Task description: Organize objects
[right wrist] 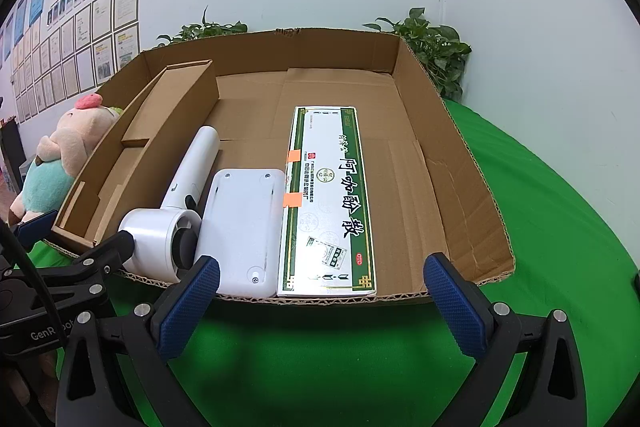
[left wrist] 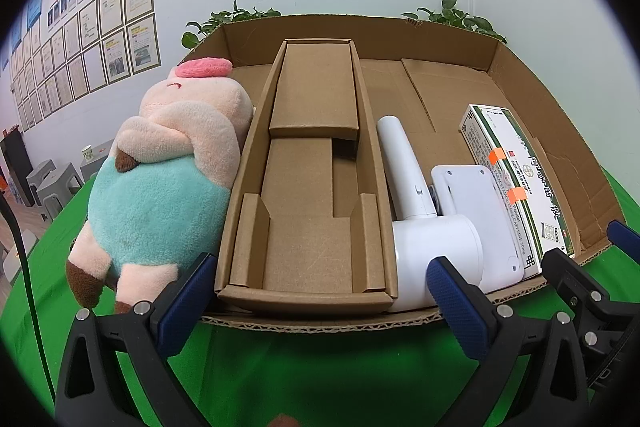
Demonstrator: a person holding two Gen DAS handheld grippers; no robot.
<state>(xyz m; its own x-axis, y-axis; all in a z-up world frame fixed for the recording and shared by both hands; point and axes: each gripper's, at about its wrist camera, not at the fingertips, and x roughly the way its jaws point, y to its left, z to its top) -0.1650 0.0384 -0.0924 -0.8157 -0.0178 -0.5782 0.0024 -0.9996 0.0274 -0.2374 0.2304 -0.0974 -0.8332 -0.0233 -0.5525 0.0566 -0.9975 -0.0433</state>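
At the far left, a plush pig [left wrist: 160, 179] in a teal outfit lies on the green-covered table [left wrist: 320, 367], pressed against the outer left wall of the big cardboard tray [right wrist: 452, 155]; it is the only object outside the tray. Inside the tray, going rightward, sit a long brown cardboard insert box [left wrist: 308, 195], open-topped and empty, then a white hair dryer [left wrist: 424, 223] with its handle pointing away, a flat white device [right wrist: 244, 227] lying face down with small screws showing, and a green-and-white medicine box [right wrist: 332, 203] just beside it. The right part of the tray floor is bare.

The left gripper [left wrist: 320, 291] hovers before the tray's near edge, jaws spread wide and holding nothing; the right gripper [right wrist: 324, 303] does the same in front of the medicine box, jaws wide apart and empty.

By my reading, the packing is nearly done and the pig is the likely remaining piece; the left gripper would need to swing leftward and close on its soft body.

The medicine box carries large Chinese characters, a red "OTC" oval, two orange stickers, and side text ending "CAFFEINE 30mg". The left gripper's body reads "GenR", the rest hidden.
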